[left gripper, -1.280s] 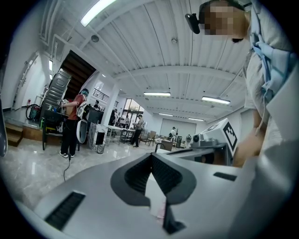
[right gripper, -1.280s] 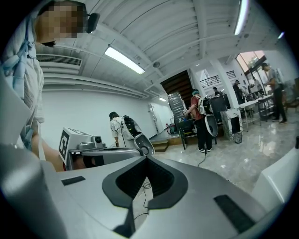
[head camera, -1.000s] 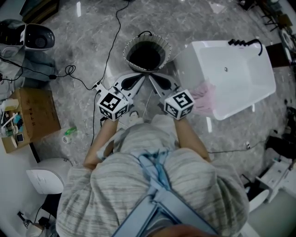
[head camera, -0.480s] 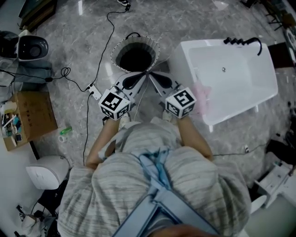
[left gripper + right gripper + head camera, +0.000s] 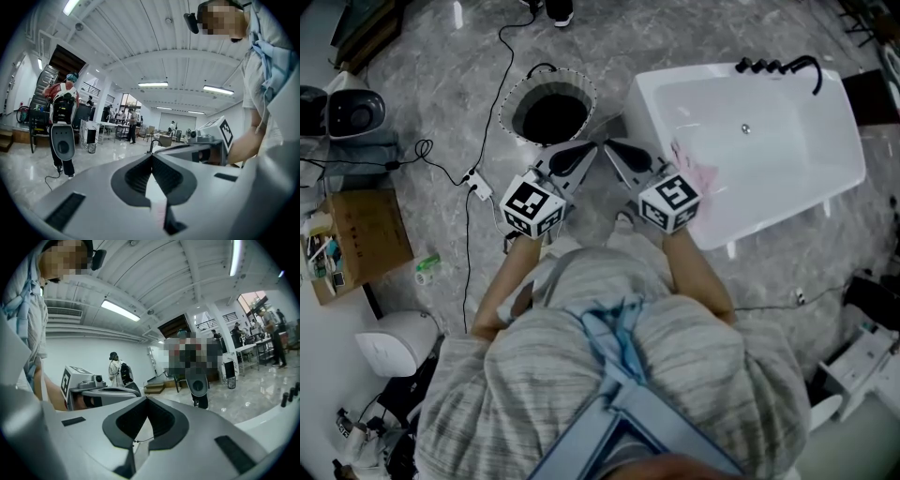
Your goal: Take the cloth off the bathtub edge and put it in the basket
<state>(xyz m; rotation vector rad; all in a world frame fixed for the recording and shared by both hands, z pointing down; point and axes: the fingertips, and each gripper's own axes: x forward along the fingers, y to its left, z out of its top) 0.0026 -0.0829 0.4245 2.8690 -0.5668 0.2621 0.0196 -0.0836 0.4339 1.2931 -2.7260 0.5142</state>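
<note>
cloth (image 5: 694, 175): pink and crumpled, draped over the bathtub (image 5: 787, 150) edge that faces me, roughly midway along it. It's just right of my right claw, not touching it.
how it'll handle: my guess is light, soft and floppy. It'll sag and trail once it's lifted, and it won't break. A damp cloth would cling to the rim a bit, but I can't tell if it's wet.
where to grab: I'd pinch the bunched fold sitting on top of the rim. That puts plenty of fabric between the pads and keeps them off the slick white enamel. A single thin corner might slip out.
left claw (image 5: 589, 150): jaws pressed together, nothing in them.
right claw (image 5: 609, 145): same deal, jaws together and empty, so it has to open before any grab.
basket (image 5: 511, 98): round with a dark inside, on the floor off the tub's left corner, ahead of my left claw.
snag risk: a cable (image 5: 487, 84) runs along the floor by the basket, so a trailing end could drag over it.
</note>
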